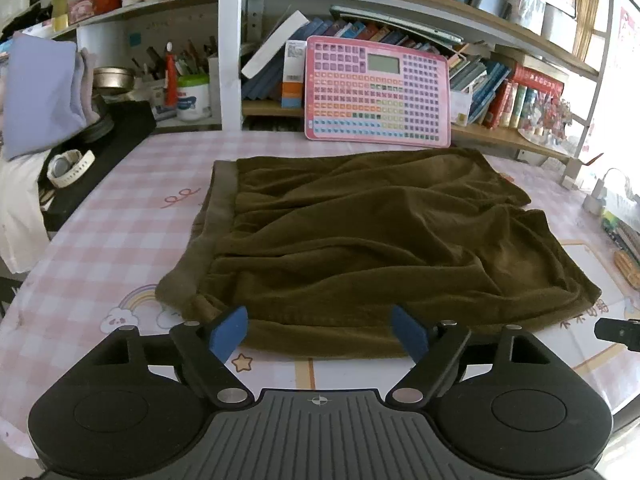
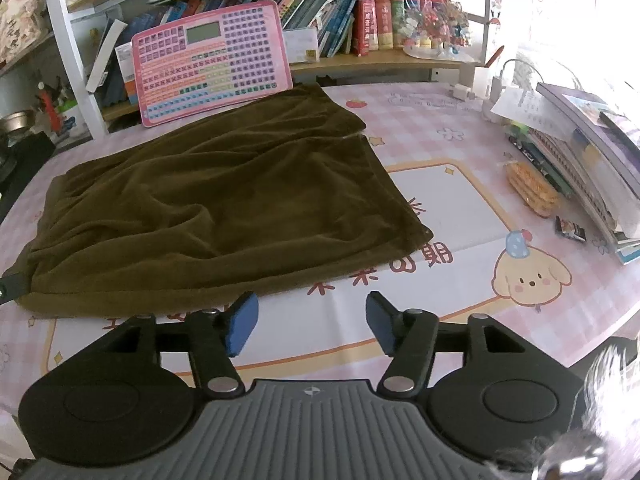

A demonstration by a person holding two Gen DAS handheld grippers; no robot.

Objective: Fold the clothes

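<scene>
- The left claw [image 1: 320,332] tilts down over the near hem of the brown garment [image 1: 360,240], jaws spread wide, blue pads [image 1: 230,332] straddling the hem, nothing gripped.
- The right claw [image 2: 308,326] tilts down at the garment's [image 2: 208,208] 5 o'clock, jaws apart over bare tabletop [image 2: 460,152], holding nothing.
- The garment lies flat and wrinkled on the pink checked tabletop [image 1: 120,216].
- At its 12 o'clock a pink keyboard toy [image 1: 376,92] leans on bookshelves [image 1: 500,80]; at 3 o'clock stacked books [image 2: 580,160].

Pink checked table [image 2: 420,136] bears rumpled olive garment [image 2: 208,196], perhaps shorts.
</scene>
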